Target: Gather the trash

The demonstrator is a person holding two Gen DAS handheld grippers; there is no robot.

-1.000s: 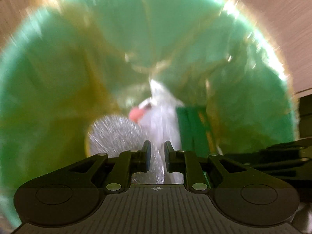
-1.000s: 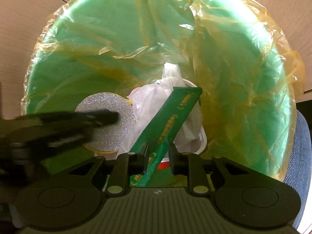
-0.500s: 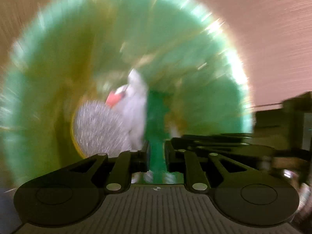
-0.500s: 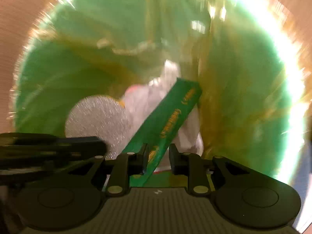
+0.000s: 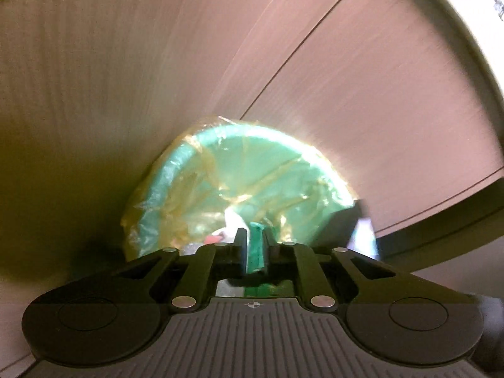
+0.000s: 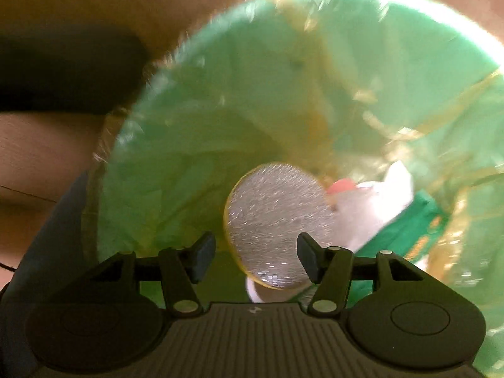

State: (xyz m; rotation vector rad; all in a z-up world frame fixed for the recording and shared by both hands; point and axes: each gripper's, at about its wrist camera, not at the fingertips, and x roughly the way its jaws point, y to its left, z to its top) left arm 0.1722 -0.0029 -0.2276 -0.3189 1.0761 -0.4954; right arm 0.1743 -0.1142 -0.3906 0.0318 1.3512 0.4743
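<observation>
Worked above blurred wood-grain boards, over a green bin (image 6: pixel 195 145) with a yellowish liner (image 6: pixel 318 116). Held the right gripper (image 6: pixel 256 252) over the opening, its fingers just spread apart and pinching nothing. Saw the green wrapper (image 6: pixel 409 236) lying loose inside, against a white bag (image 6: pixel 371 208) and beside a silver disc (image 6: pixel 271 220). Kept the left gripper (image 5: pixel 254 245) farther off, pointed at the bin, its fingers just pressed together. Took the green in their slit for the wrapper beyond, not a catch. Judged it best to lift straight clear without snagging the liner, then seek the next scrap. Noticed yellow lettering on the wrapper; could not read it through the blur.
</observation>
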